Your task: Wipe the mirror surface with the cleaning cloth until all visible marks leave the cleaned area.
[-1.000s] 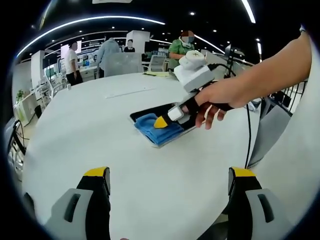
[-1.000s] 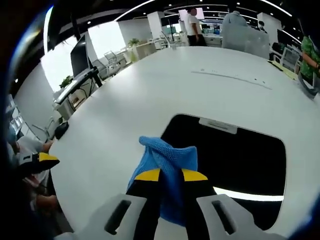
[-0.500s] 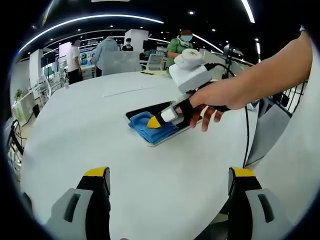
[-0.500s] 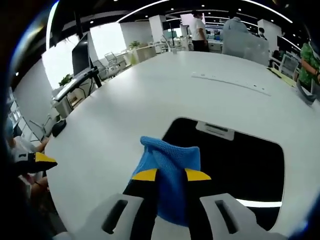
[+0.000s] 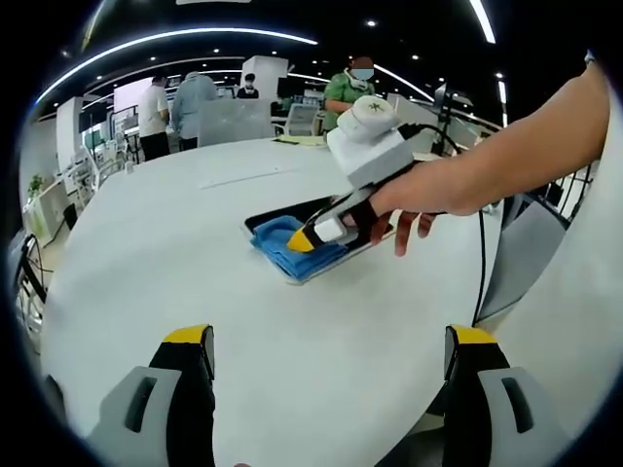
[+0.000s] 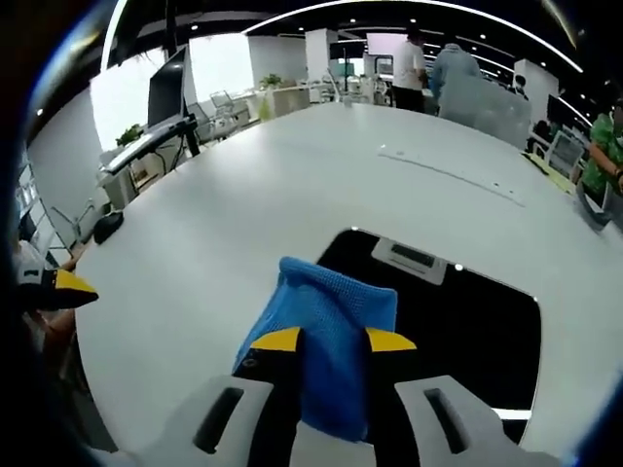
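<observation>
1. Right tool (image 6: 333, 341): in the right gripper view we see its yellow-tipped jaws clamped on the blue cleaning cloth (image 6: 326, 336), which bunches up between them and spreads out ahead toward 12 o'clock.

2. Cleaning cloth against mirror: we judge the cloth to be pressed on the near-left edge of the mirror (image 6: 467, 326), a dark rounded rectangle lying flat on the worktop (image 6: 292, 185). In the left gripper view the cloth (image 5: 287, 248) sits at about 12 o'clock from that tool, covering one end of the mirror (image 5: 282, 212).

3. Hand (image 5: 428, 195): a person's hand holds the right tool (image 5: 310, 238), reaching in from 3 o'clock.

4. Left tool (image 5: 331, 350): jaws spread wide with nothing between them, hovering over bare worktop well apart from the mirror.

5. Marks: we cannot tell from the dark reflective surface whether any remain.

6. Risks, as we judge them: the cloth overhangs the mirror's edge, so a stroke may run off onto the worktop; nothing steadies the mirror, so a firm push may slide it; a bunched cloth may leave streaks.
</observation>
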